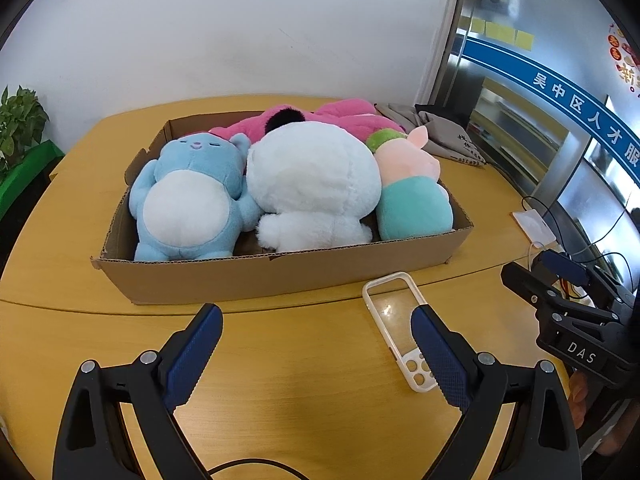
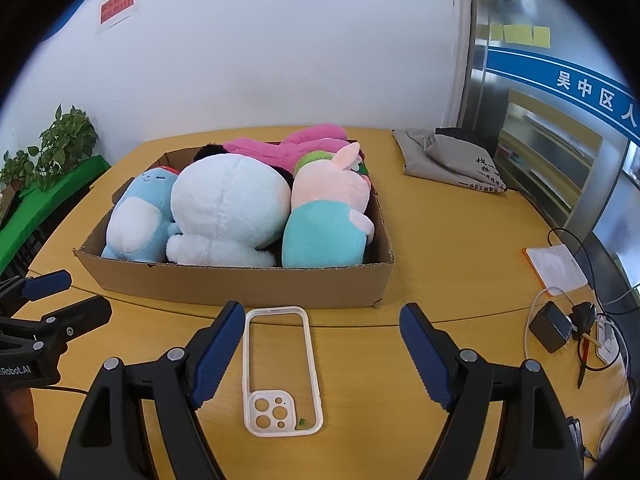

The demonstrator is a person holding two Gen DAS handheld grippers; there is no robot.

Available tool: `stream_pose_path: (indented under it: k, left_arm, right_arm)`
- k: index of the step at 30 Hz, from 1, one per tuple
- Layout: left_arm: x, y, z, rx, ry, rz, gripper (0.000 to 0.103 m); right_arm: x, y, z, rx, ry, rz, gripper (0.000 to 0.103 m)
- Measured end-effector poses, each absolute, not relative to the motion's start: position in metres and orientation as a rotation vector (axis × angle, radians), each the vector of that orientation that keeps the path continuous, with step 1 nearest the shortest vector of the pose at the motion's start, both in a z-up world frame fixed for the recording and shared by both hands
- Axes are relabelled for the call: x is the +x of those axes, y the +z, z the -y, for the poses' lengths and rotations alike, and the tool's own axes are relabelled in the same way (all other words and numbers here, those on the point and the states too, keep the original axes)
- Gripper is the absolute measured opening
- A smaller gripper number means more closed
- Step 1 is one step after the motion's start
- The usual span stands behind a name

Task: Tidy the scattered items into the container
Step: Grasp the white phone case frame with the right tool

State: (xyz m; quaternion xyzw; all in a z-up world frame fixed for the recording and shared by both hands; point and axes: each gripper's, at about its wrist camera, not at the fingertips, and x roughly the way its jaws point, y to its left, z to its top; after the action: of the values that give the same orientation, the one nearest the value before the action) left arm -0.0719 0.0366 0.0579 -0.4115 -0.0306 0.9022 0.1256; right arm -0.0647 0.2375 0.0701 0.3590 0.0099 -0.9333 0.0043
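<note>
box [image 1: 280, 276]: open cardboard tray on the yellow table [image 1: 280, 380]; the landmark for all places below
plush in box: blue toy [image 1: 184, 196] at the left end; white toy [image 1: 316, 184] in the middle; pig in teal [image 1: 416, 204] at the right end; pink toy [image 1: 344, 116] along the back wall; all four lie inside the walls, packed tight, heads above the rim
phone case [image 2: 280, 368]: clear, white-edged; flat on the table just in front of the box's front wall, not touching it; camera holes toward the viewer
other bits: grey bag [image 2: 448, 156] behind and right of the box; charger and cables [image 2: 560, 328] to the right of the box, near the table edge; whether these count as scattered items cannot be told
left tongs [image 1: 316, 336]: spread wide, nothing between them; low over the table before the box front; the right-hand finger overlaps the case in this view
right tongs [image 2: 322, 332]: spread wide, empty; straddling the case, which sits nearer the left finger
stage, as a guess: plush lie where the task wants them; the case lies outside, so it looks the likeliest item left
doing it well: the case is thin and flat; come down on a long edge or the top rail, pinch the rim, not the flexible back; lift clear of the front wall; set it in a gap by the pig or on top, since the floor of the box is crowded
</note>
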Motion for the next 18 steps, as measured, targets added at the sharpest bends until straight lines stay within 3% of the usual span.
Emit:
stream_pose_path:
  k: [6,15,18]
  left_arm:
    - [-0.087,0.038,-0.055,-1.282,2.514,0.112,0.098]
    - [-0.13,-0.009,-0.097,-1.431,2.38,0.086,0.097]
    - [-0.143,-0.026,-0.108,-1.487,2.37,0.062,0.09]
  right_arm:
    - [-0.062,0.051,-0.257,1.182,-2.888,0.013,0.08]
    - [-0.064,-0.004,-0.254,1.337,-2.735,-0.084,0.078]
    - [-0.065,-0.022,-0.252,1.386,-2.681,-0.118,0.074]
